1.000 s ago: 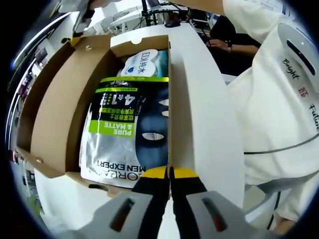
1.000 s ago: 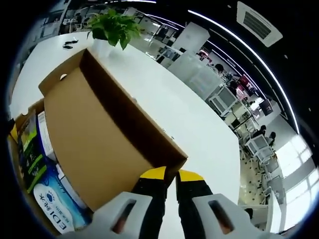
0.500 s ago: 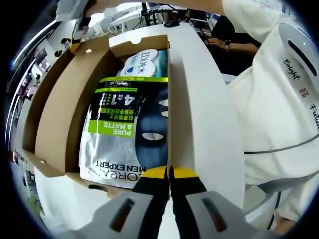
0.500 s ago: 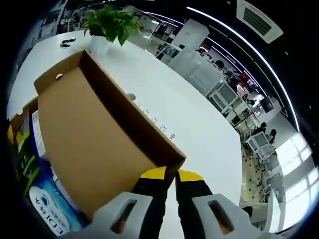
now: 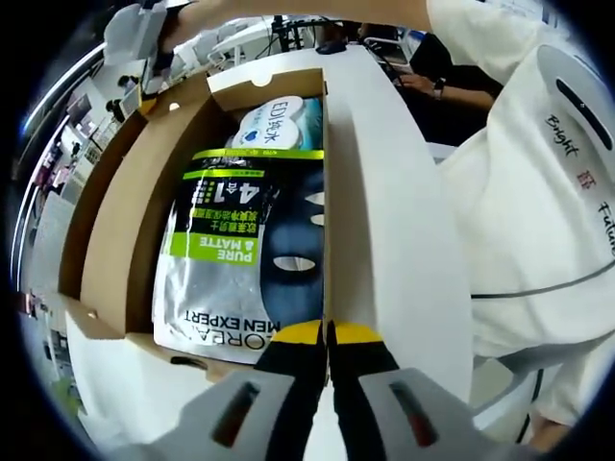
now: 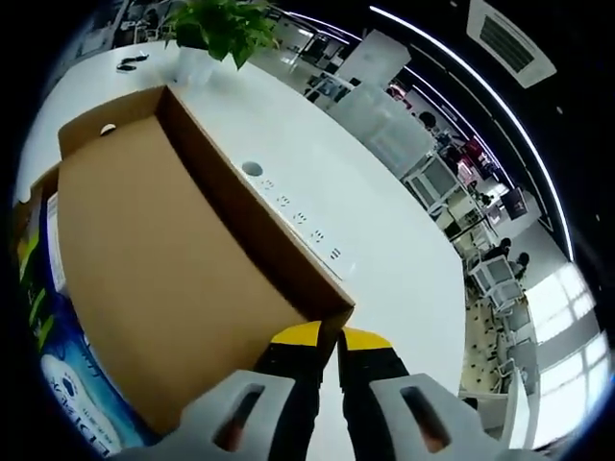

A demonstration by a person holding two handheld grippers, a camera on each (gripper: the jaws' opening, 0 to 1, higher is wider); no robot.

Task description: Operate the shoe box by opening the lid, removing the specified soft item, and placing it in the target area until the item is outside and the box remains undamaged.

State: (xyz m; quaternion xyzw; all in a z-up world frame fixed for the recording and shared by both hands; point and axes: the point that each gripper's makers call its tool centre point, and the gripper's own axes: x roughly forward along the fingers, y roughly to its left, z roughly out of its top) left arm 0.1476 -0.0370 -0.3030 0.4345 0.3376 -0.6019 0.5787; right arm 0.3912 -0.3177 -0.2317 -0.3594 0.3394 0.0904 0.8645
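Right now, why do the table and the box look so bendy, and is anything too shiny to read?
Left gripper view: the fisheye lens bows the shoe box walls, and a pale sheen sits on the face mask pouch, but its print reads fine. Right gripper view: the white table edge curves and the ceiling light strips arc.

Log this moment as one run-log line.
phase: lid opening | right hand-held gripper: shut on lid edge | left hand-held gripper: shut on shoe box wall | face-mask pack, tissue pack: inside

Blue pack half under mask pouch; lid hides box interior.
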